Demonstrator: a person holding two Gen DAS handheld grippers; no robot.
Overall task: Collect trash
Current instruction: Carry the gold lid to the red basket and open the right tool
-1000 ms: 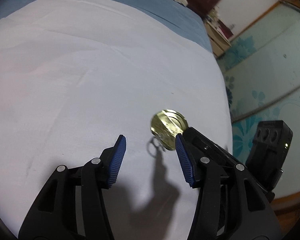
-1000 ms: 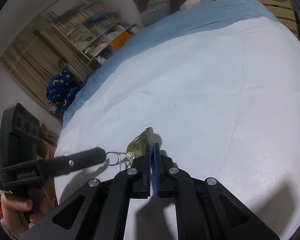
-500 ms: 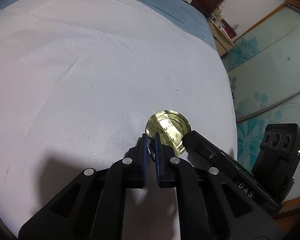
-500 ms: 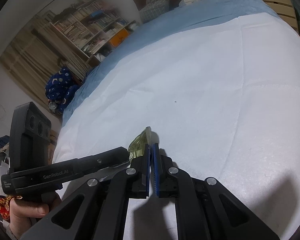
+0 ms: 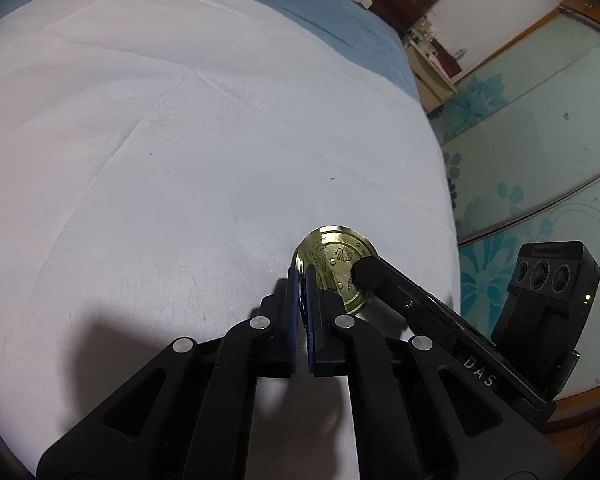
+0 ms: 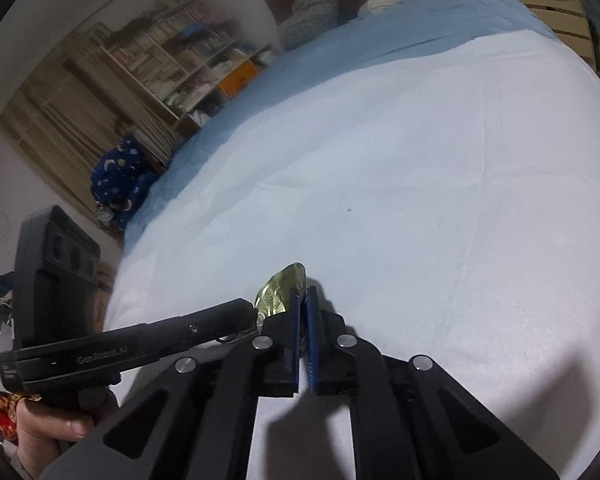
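A round gold can lid (image 5: 337,262) hangs tilted just above the white sheet (image 5: 172,168), held from both sides. My left gripper (image 5: 300,275) is shut on the lid's pull ring, which is mostly hidden between the blue pads. My right gripper (image 5: 363,269) comes in from the right and is shut on the lid's edge. In the right wrist view the lid (image 6: 279,289) sticks out just left of the right gripper (image 6: 302,295), and the left gripper (image 6: 247,312) meets it from the left.
The sheet lies over a blue blanket (image 6: 380,36) on a bed. Pillows (image 6: 312,4) sit at the headboard, a bookshelf (image 6: 172,52) stands at the left wall, a nightstand (image 5: 432,68) on the other side. A hand (image 6: 60,428) holds the left gripper's handle.
My left gripper has moved in and shut on the lid's pull ring; a second ago its jaws stood wide apart. The right gripper has kept its hold on the lid.
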